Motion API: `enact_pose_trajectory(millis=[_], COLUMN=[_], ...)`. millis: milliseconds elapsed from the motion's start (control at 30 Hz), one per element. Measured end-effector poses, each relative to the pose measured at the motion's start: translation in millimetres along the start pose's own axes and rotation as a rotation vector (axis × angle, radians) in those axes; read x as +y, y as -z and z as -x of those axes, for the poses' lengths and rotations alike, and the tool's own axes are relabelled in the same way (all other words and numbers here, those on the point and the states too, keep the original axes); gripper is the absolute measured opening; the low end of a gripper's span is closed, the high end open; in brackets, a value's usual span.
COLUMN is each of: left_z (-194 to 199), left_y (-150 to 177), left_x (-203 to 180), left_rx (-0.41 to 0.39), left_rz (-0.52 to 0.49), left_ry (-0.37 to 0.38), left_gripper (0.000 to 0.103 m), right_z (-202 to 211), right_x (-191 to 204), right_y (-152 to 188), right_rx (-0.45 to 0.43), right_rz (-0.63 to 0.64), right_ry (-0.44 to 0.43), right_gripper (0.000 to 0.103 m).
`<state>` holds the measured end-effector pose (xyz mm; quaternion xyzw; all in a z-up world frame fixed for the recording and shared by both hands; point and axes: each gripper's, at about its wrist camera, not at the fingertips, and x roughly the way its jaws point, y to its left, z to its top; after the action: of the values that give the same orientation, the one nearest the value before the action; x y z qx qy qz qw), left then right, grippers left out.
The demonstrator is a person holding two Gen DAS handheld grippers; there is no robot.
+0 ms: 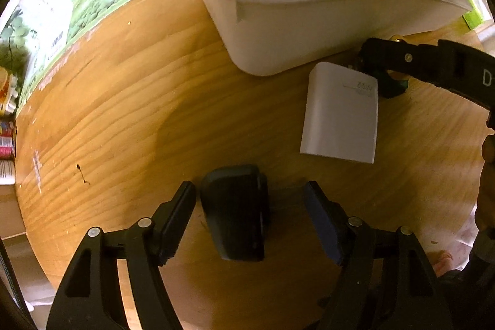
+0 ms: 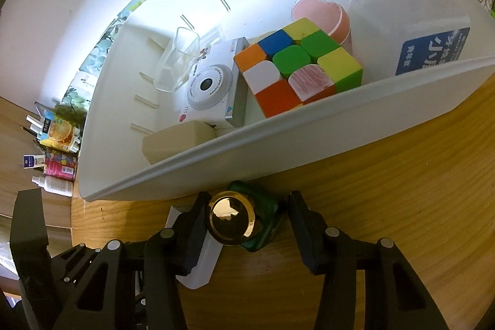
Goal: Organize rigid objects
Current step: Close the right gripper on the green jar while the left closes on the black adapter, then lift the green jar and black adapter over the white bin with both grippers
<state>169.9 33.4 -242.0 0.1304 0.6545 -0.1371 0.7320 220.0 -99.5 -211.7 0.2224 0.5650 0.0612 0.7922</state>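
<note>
In the left wrist view, the left gripper (image 1: 250,218) points down at a wooden table (image 1: 123,119), its fingers (image 1: 178,220) spread around a dark, blocky object (image 1: 233,212) that lies low in the middle of the frame. The left finger stands just beside the object's edge and the right finger stands clear of it, so nothing is pinched. To the upper right of the object lies a white charger block (image 1: 340,113), flat on the table, close to the outer wall of a white plastic bin (image 1: 294,33) that fills the top of the frame. The right gripper (image 1: 383,73) enters from the right edge, its tip just beside the charger's upper corner.

In the right wrist view, the right gripper (image 2: 246,225) has its fingers (image 2: 304,232) spread on either side of a green glass bottle with a round gold cap (image 2: 232,217), which stands on the table just outside the bin's near wall (image 2: 278,141). The left finger looks to touch the cap, while the right finger is apart from the bottle. The charger block (image 2: 204,265) shows partly behind the left finger.

Inside the bin lie a colourful puzzle cube (image 2: 297,70), a small white camera (image 2: 210,92), a clear plastic cup (image 2: 178,61) on its side, a pink cup (image 2: 324,17), a beige block (image 2: 176,141) and a translucent box with a blue label (image 2: 411,30) at the right.
</note>
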Motion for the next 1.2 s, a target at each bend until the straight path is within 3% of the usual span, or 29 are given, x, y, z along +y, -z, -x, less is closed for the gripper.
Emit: enact_pose_trajectory(millis=[133,433,567,967,1200], left_z=[4.7,14.1,10.2,32.8,53.0], left_y=[-5.7,-3.2,-8.8,3.1,18.8], left_x=[-4.4,-13.1,2.4,20.6,31.9], left_rx=[-0.032,-0.037,-0.023,-0.081,-0.117], left_rz=[-0.013,-0.019,-0.01,0.075,0.162], left_ry=[0.002,0.014,0.027,0.045,0.053], left_gripper=[0.059,0.059,0.059,0.059,0.059], right_z=[1.6,12.5,16.4,41.0,63.2], right_x=[-1.6,-14.0,-21.8,-38.7,-41.7], right_y=[0.9,2.9,4.7,13.8,17.9], right_rx=[-0.004,-0.011,-0.004,-0.028,-0.058], right_rz=[-0.006,-0.037,-0.07,-0.089,-0.039], right_ry=[-0.002,-0.01,-0.017,-0.013,-0.018], right_gripper=[0.05,0.046,0.046,0.046,0.046])
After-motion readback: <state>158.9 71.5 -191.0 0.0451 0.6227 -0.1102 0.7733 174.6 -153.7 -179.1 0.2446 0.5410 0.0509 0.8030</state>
